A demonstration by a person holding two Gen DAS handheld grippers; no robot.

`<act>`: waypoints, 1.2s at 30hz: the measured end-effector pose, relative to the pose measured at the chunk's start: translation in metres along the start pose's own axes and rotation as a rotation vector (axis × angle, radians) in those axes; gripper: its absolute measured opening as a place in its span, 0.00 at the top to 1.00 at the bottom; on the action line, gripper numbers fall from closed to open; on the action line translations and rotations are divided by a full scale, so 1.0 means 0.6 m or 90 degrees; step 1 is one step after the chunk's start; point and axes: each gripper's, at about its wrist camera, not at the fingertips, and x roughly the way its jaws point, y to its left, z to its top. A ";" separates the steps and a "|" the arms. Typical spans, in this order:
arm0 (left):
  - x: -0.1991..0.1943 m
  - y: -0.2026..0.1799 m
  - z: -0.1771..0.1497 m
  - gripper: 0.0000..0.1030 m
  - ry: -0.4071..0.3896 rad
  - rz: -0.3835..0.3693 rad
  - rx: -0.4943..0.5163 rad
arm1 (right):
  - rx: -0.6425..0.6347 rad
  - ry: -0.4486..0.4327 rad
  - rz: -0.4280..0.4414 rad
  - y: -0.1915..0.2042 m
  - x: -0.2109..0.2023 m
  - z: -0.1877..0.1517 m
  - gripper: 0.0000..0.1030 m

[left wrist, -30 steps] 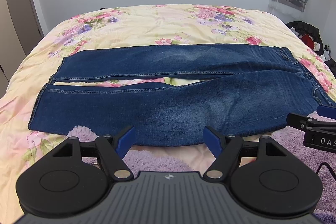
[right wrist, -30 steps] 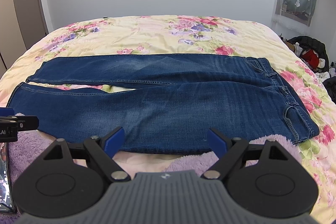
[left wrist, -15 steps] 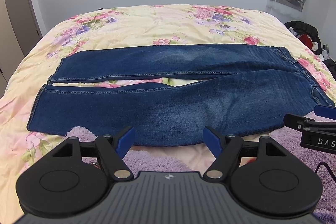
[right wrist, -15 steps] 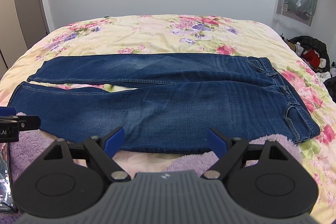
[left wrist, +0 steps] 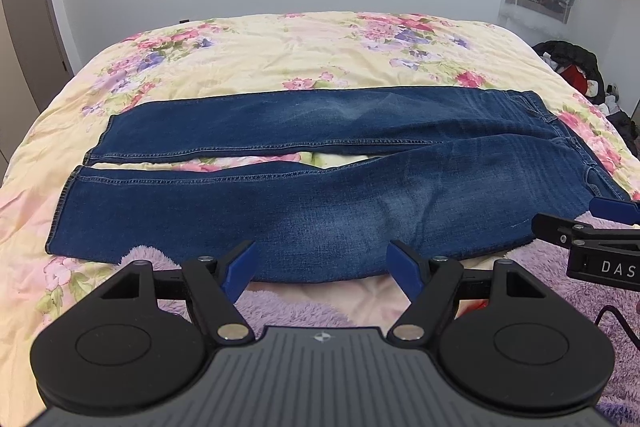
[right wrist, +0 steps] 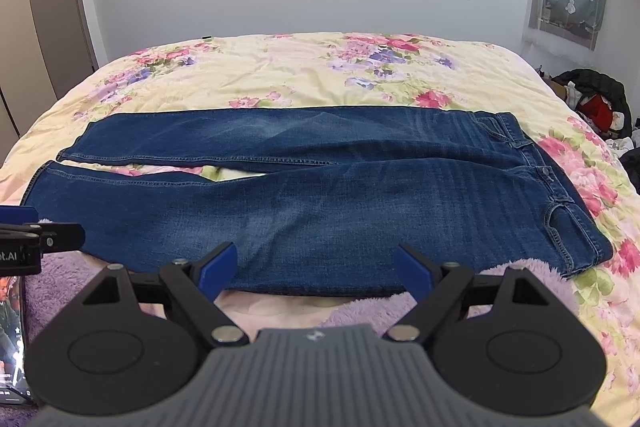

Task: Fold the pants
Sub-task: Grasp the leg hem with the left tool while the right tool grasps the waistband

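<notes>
Dark blue jeans (left wrist: 320, 179) lie flat across the floral bedspread, waistband to the right, leg hems to the left, the two legs slightly apart. They also show in the right wrist view (right wrist: 320, 195). My left gripper (left wrist: 322, 263) is open and empty, hovering above the near edge of the near leg. My right gripper (right wrist: 316, 267) is open and empty above the near edge, closer to the waistband (right wrist: 560, 195). Each gripper shows at the edge of the other's view.
A fluffy purple blanket (left wrist: 288, 311) lies at the near edge of the bed under the grippers. A pile of dark clothes (right wrist: 596, 103) sits off the bed at right. A phone screen (right wrist: 12, 339) shows at the lower left. A door (right wrist: 56, 7) stands at far left.
Both grippers have drifted very slightly; the jeans lie unchanged and both grippers stay open.
</notes>
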 end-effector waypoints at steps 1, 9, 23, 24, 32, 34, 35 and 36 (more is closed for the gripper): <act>0.001 0.002 0.000 0.20 0.001 -0.003 0.002 | 0.000 -0.005 0.006 -0.003 -0.001 -0.002 0.20; -0.006 0.084 0.021 0.34 -0.043 0.014 -0.008 | 0.002 -0.072 0.038 -0.058 -0.002 0.008 0.20; 0.056 0.290 0.059 0.47 0.023 0.113 0.096 | -0.084 0.022 -0.101 -0.326 0.063 0.089 0.49; 0.071 0.301 0.056 0.47 0.043 0.105 0.112 | -0.101 0.025 -0.109 -0.342 0.068 0.094 0.52; 0.187 0.337 -0.006 0.55 0.195 0.150 0.308 | -0.136 0.143 -0.206 -0.500 0.135 0.104 0.73; 0.211 0.344 -0.026 0.54 0.225 0.161 0.351 | -0.135 0.165 -0.216 -0.520 0.143 0.091 0.73; 0.222 0.348 -0.035 0.54 0.239 0.169 0.372 | -0.129 0.172 -0.217 -0.531 0.145 0.084 0.73; 0.229 0.351 -0.043 0.54 0.245 0.177 0.388 | -0.124 0.176 -0.215 -0.537 0.146 0.078 0.73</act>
